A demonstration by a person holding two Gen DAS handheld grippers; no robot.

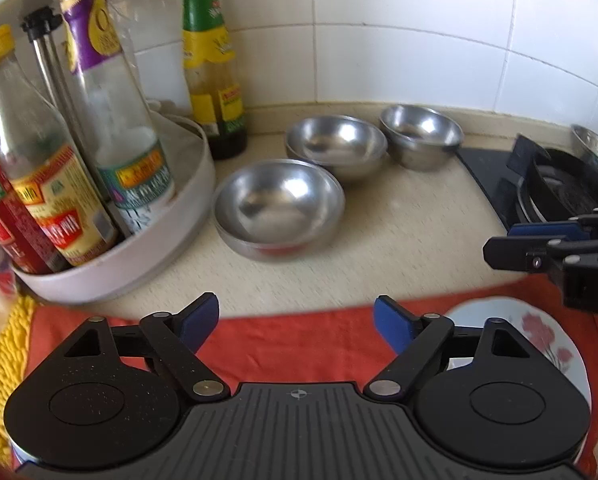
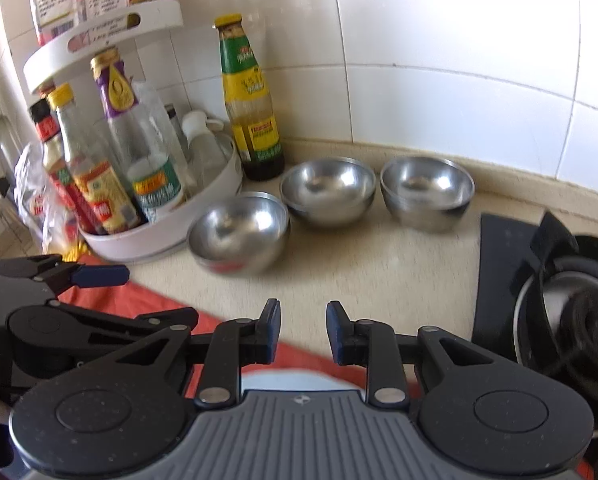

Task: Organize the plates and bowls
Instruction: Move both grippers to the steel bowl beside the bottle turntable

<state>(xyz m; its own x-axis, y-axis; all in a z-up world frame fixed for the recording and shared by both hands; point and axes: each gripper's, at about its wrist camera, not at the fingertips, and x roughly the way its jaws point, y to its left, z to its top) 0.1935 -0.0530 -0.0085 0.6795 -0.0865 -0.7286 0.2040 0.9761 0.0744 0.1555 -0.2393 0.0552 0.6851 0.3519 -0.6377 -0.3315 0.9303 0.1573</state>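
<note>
- Three steel bowl groups sit on the beige surface [image 1: 399, 232] by the tiled wall: a near-left bowl [image 1: 279, 206], a middle bowl [image 1: 337, 146] and a far-right bowl [image 1: 421, 134]. The near-left and middle ones each look like two bowls nested.
- One flowered plate [image 1: 539, 336] lies on the red cloth [image 1: 291, 344] at the near edge, partly under the left gripper [image 1: 297, 320].
- The left gripper's jaws stand wide open and empty, above the cloth.
- The right gripper [image 2: 303, 330] has its jaws parted by a narrow gap, holding nothing, near the plate.
- One white turntable rack [image 1: 139, 264] at left holds several sauce bottles; one green-labelled bottle [image 1: 211, 60] stands just beside it.
- One black stove [image 1: 547, 184] sits at right.
</note>
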